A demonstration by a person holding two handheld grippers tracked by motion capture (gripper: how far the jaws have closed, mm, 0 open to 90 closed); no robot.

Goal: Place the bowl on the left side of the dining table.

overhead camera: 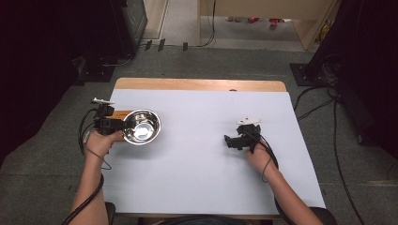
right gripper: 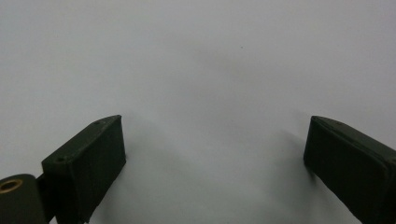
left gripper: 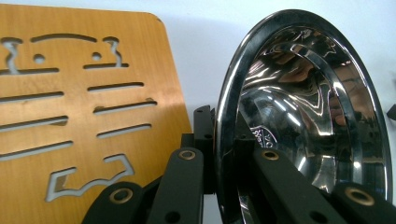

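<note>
While the left claw [overhead camera: 123, 125] is clamped on the near rim of the steel bowl [overhead camera: 142, 126], holding it at about nine o'clock on the bench [overhead camera: 197, 178], the pickup looks done and the setting-down is left. Beside it lies a slotted wooden board [left gripper: 79, 93]. The right claw [overhead camera: 228, 141], jaws apart and empty, rests at three o'clock. Nothing blocks the white sheet [overhead camera: 202, 117] between them.

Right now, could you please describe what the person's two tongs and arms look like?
Both tongs, left and right, are black, with flat-sided jaws and brass-coloured rivets. Each carries a pale three-cornered plate on top and trails a black cable along the forearm. The forearms are bare, with no sleeves in sight.
</note>
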